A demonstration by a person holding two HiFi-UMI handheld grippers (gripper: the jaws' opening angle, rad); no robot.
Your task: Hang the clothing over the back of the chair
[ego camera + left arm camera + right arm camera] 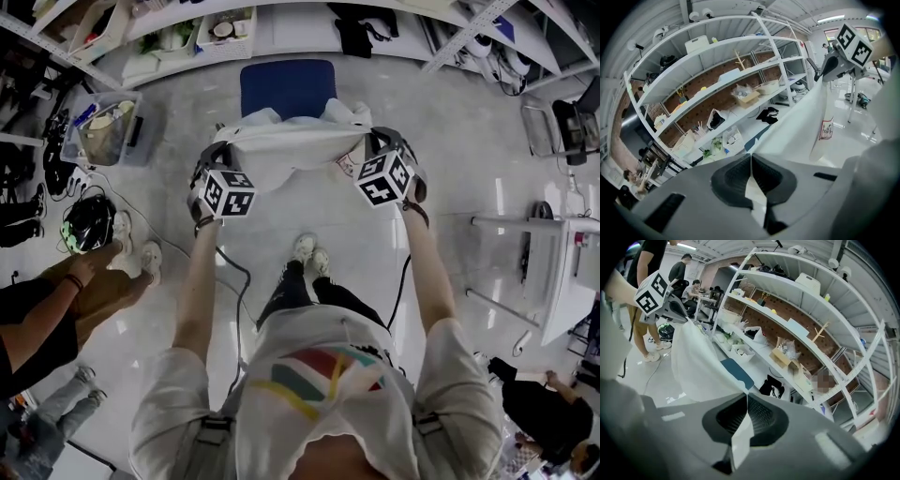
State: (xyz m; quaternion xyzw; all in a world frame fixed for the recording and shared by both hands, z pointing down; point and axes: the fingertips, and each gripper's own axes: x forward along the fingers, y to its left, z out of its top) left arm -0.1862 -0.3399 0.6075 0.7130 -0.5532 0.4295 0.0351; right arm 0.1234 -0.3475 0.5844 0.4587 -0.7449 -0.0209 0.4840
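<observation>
Pinched the white clothing (291, 155) in both tongs, left gripper (751, 164) and right gripper (746, 405) closed tight on its top edge. Held it stretched just before the blue chair (288, 86). Caught a tag (826, 129) in the left gripper view alone, print perhaps reddish, unreadable. Showed shelves (797, 329) beyond.

Both bare forearms reach forward and down, roughly parallel and spread apart: the left forearm (195, 281) on one side of the head view, the right forearm (424, 272) on the other; each hand holds its tool behind the marker cube. The left gripper (216, 164) and right gripper (382, 155) tilt downward at about the same height; the jaws of each are pressed together on an edge of the white garment (292, 150) — the fabric spans between them.
</observation>
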